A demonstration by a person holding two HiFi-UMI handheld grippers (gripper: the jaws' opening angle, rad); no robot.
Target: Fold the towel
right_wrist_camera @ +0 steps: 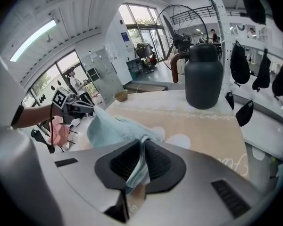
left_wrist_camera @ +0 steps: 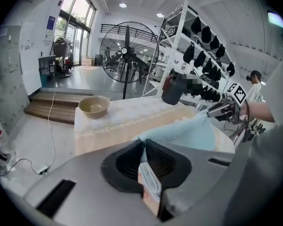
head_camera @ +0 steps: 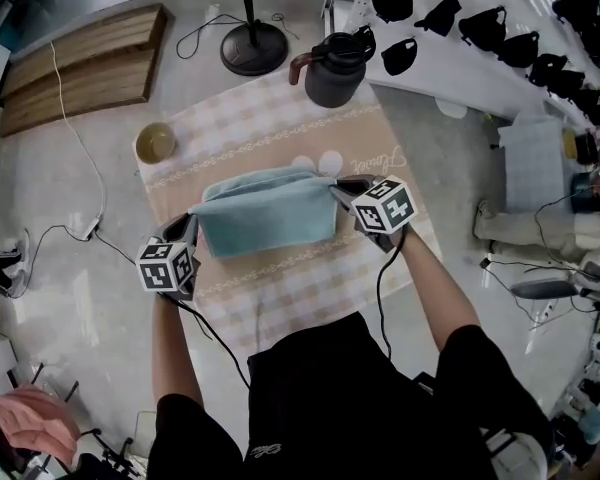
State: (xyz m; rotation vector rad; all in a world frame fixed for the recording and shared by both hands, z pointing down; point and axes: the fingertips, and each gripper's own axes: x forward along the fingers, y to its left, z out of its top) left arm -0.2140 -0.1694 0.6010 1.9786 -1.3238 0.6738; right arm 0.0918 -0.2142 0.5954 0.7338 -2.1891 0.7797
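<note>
Left tongs (head_camera: 190,226), right tongs (head_camera: 337,190) pinching towel (head_camera: 270,218) corners; long axis spans between them.

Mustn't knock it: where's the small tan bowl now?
In the head view the small tan bowl sits at the far left corner of the checked tablecloth, beyond the left gripper.

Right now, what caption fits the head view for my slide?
Left gripper and right gripper hold a light-blue cloth towel over a beige checked tablecloth.

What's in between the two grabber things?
The blue towel, stretched from the left gripper to the right gripper; the head view shows it best.
</note>
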